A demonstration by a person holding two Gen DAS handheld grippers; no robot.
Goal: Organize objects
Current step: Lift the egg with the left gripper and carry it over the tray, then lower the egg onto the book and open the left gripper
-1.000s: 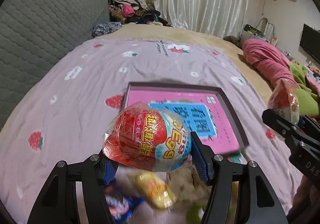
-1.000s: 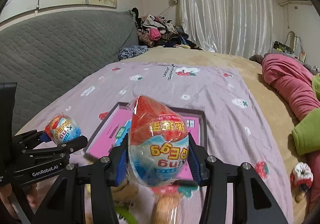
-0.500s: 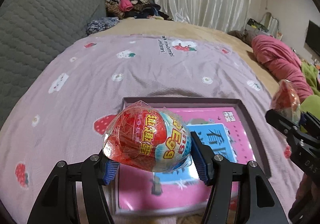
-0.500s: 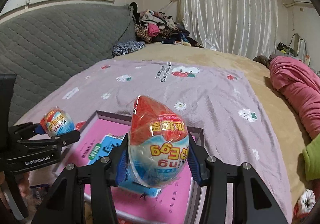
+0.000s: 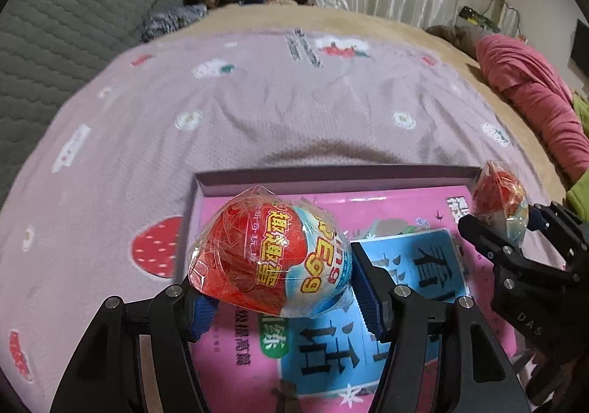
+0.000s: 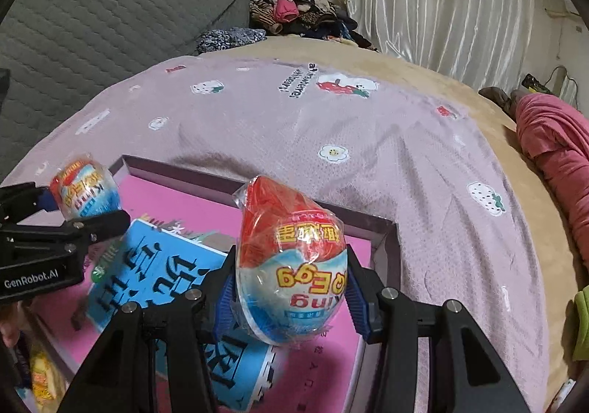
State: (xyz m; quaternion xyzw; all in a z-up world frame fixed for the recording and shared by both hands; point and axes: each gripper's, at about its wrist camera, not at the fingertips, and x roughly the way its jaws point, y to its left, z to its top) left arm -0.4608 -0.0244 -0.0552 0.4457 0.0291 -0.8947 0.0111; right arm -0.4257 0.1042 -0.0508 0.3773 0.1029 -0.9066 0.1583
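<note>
Left gripper (image 5: 279, 288) is clamped on a wrapped toy egg (image 5: 270, 253) lying sideways – long axis across the jaws, red end to the left, blue end to the right – held over the pink box (image 5: 331, 182) near its left wall. Right gripper (image 6: 291, 297) pinches a second toy egg (image 6: 292, 260) upright, long axis vertical, red tip up and tilted slightly left, over the box's right half on the purple strawberry blanket (image 6: 368, 140).
</note>
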